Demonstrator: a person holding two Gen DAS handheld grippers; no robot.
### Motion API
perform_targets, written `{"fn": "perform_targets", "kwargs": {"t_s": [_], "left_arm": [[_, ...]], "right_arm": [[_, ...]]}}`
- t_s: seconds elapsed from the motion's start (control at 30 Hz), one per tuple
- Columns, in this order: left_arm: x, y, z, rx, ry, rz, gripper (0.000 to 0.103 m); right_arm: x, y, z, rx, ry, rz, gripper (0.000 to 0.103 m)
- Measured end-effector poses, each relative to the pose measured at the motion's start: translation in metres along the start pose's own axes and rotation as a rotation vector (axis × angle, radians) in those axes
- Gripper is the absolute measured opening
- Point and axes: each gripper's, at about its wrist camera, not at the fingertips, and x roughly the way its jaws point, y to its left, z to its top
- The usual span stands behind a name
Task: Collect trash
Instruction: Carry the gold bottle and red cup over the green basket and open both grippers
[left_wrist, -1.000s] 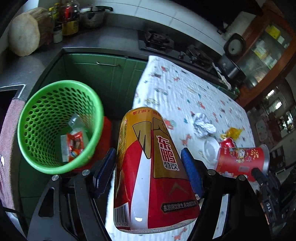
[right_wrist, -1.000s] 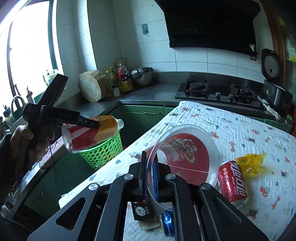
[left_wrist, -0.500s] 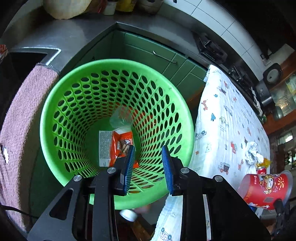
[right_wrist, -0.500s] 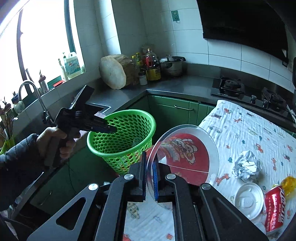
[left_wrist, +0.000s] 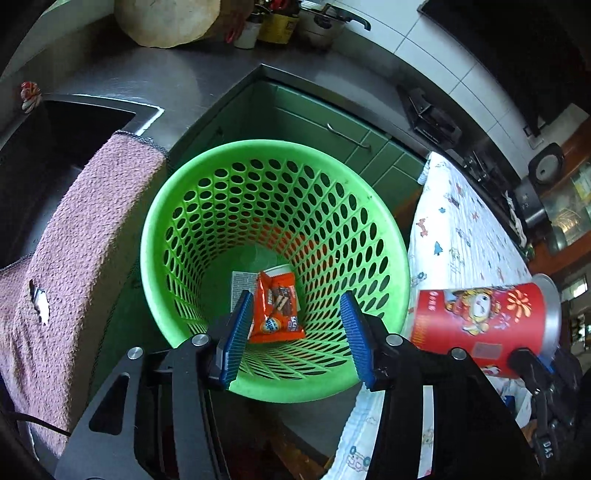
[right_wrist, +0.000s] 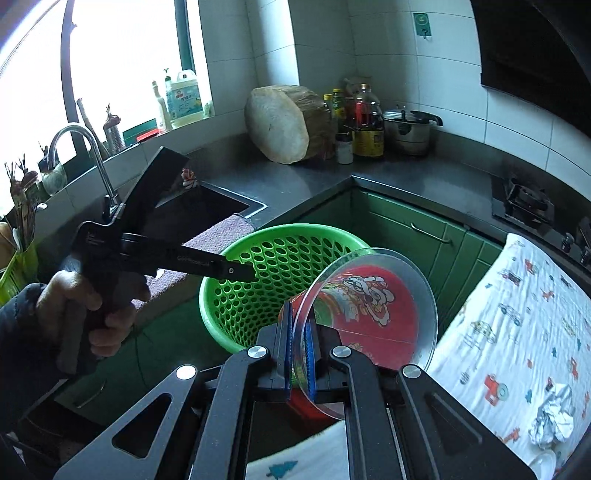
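Green perforated plastic fills my left wrist view: the basket (left_wrist: 275, 206) sits below me on the floor, in the corner where the grey worktop (left_wrist: 192, 77) turns, against the green cabinet doors (left_wrist: 317, 122). My left gripper (left_wrist: 295, 332) hangs over its mouth with its blue pads (left_wrist: 236, 332) spread wide and nothing between them. Down at the bottom of the basket lies an orange snack wrapper (left_wrist: 277, 308), flat and glossy, with a white printed slip (left_wrist: 242, 286) partly under its left edge.

My right gripper (right_wrist: 300, 360) is clamped on the rim of a red snack cup (right_wrist: 369, 306), thin clear lid and all (the pads pinch only that rim, one inside and one outside). The cup is a tall paper tube with a cartoon figure and bright starburst marks on red, and a silvery base. It is held on its side just beside the basket's rim on the table side, above the near edge of the table and not yet inside the basket.

The table wears a white cloth (right_wrist: 517, 321) printed with small cars and animals. A crumpled ball of foil (right_wrist: 552, 415) rests on it toward the lower right, with a white round lid (right_wrist: 543, 463) just below that, cut off by the frame. A pink towel (left_wrist: 77, 243) drapes over the sink edge left of the basket.
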Motion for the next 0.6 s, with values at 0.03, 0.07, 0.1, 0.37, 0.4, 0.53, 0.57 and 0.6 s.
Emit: {"fn": "perform_targets", "kwargs": {"t_s": [0.03, 0.07, 0.1, 0.37, 0.4, 0.53, 0.57, 0.6], "left_arm": [[-0.003, 0.004, -0.001, -0.004, -0.003, 0.006, 0.051], [-0.006, 0.007, -0.002, -0.009, -0.008, 0.013, 0.054], [-0.009, 0.011, -0.003, -0.016, -0.015, 0.018, 0.058], [-0.015, 0.039, -0.017, -0.079, -0.009, 0.037, 0.062], [-0.015, 0.040, -0.019, -0.081, -0.007, 0.039, 0.062], [-0.016, 0.037, -0.023, -0.072, -0.004, 0.033, 0.063], [-0.017, 0.035, -0.024, -0.066, -0.006, 0.029, 0.063], [-0.018, 0.031, -0.025, -0.058, -0.008, 0.025, 0.063]], "right_arm": [[0.010, 0.003, 0.004, -0.008, 0.008, 0.002, 0.006], [0.022, 0.006, 0.008, -0.015, 0.018, 0.008, 0.006], [0.032, 0.008, 0.011, -0.021, 0.028, 0.010, 0.006], [0.081, 0.018, 0.016, -0.046, 0.072, 0.036, 0.032], [0.080, 0.019, 0.016, -0.050, 0.072, 0.040, 0.036], [0.062, 0.023, 0.007, -0.063, 0.050, 0.028, 0.041], [0.054, 0.023, 0.003, -0.060, 0.044, 0.023, 0.042], [0.043, 0.022, -0.002, -0.051, 0.039, 0.020, 0.043]]}}
